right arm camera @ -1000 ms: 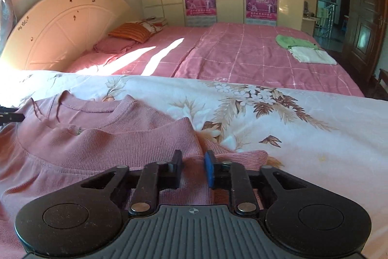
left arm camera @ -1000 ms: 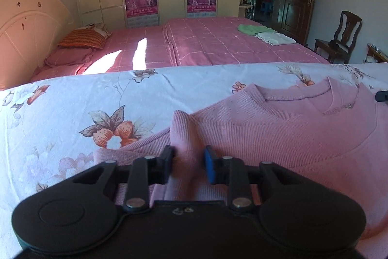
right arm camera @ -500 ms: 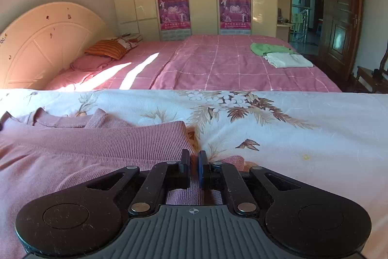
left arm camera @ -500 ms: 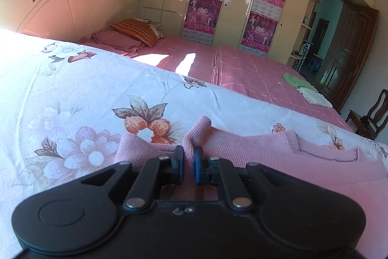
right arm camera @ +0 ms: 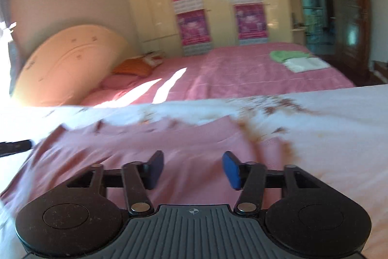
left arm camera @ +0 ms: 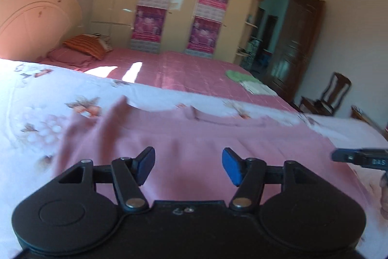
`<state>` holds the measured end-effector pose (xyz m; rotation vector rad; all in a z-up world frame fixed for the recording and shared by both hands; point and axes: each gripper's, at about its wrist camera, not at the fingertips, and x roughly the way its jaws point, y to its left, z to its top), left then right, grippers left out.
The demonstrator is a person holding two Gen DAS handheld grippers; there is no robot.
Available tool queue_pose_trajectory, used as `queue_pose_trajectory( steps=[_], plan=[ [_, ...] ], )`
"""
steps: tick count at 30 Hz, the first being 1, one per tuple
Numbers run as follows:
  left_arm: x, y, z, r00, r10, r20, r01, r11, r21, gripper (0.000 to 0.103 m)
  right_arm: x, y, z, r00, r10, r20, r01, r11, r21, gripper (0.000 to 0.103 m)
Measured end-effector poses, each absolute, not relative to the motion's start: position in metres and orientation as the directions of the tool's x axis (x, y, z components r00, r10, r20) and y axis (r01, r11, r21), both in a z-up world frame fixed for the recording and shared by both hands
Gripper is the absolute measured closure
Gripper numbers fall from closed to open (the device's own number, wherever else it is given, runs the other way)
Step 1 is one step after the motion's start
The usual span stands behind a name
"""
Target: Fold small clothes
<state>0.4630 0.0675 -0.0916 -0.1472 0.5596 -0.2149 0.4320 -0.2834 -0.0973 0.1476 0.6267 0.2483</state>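
A pink knit sweater (left arm camera: 206, 137) lies spread on the white floral bedsheet (left arm camera: 36, 113), neckline away from me; it also shows in the right wrist view (right arm camera: 145, 149). My left gripper (left arm camera: 188, 166) is open and empty, held just above the sweater's left part. My right gripper (right arm camera: 191, 169) is open and empty above the sweater's right part. The right gripper's tip shows at the right edge of the left wrist view (left arm camera: 359, 158). Both views are motion-blurred.
A second bed with a pink cover (right arm camera: 242, 74) stands behind, with folded green and white clothes (right arm camera: 295, 60), pillows (left arm camera: 84, 47) and a cream headboard (right arm camera: 68, 62). A wardrobe with posters (left arm camera: 181, 9), a door and a wooden chair (left arm camera: 332, 94) are beyond.
Both grippers were shut on sweater folds half a second ago; now both have opened, let go and lifted back. The sweater lies flatter on the sheet.
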Motion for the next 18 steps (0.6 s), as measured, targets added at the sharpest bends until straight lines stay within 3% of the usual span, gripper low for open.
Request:
queue_pose_trajectory(
  steps=[1, 5, 7, 8, 11, 14, 18],
  plan=[
    [0.459, 0.052, -0.096, 0.822, -0.254, -0.510, 0.187, 0.966, -0.180, 0.043, 0.426, -0.258, -0.100, 0.772, 0.300, -0.560, -0.237, 0.954, 0.184, 0.081],
    [0.466, 0.025, -0.111, 0.818, -0.242, -0.523, 0.192, 0.970, -0.148, 0.042, 0.431, -0.208, -0.113, 0.766, 0.317, -0.560, -0.277, 0.948, 0.158, 0.080],
    [0.482, 0.024, -0.126, 0.769, -0.216, -0.602, 0.184, 0.976, -0.115, 0.039, 0.439, -0.202, -0.119, 0.763, 0.292, -0.576, -0.272, 0.954, 0.123, 0.080],
    [0.482, 0.025, -0.128, 0.771, -0.216, -0.599, 0.191, 0.976, -0.106, 0.037, 0.446, -0.202, -0.126, 0.746, 0.259, -0.614, -0.247, 0.963, 0.106, 0.080],
    [0.474, 0.036, -0.117, 0.777, -0.209, -0.595, 0.174, 0.978, -0.116, 0.039, 0.455, -0.222, -0.128, 0.726, 0.230, -0.648, -0.170, 0.973, 0.155, 0.080],
    [0.467, 0.039, -0.105, 0.808, -0.242, -0.537, 0.178, 0.970, -0.169, 0.037, 0.442, -0.234, -0.104, 0.781, 0.255, -0.570, -0.178, 0.966, 0.188, 0.080],
    [0.491, 0.010, -0.117, 0.753, -0.252, -0.608, 0.198, 0.968, -0.157, 0.036, 0.457, -0.216, -0.114, 0.735, 0.264, -0.625, -0.193, 0.964, 0.181, 0.080]
  ],
)
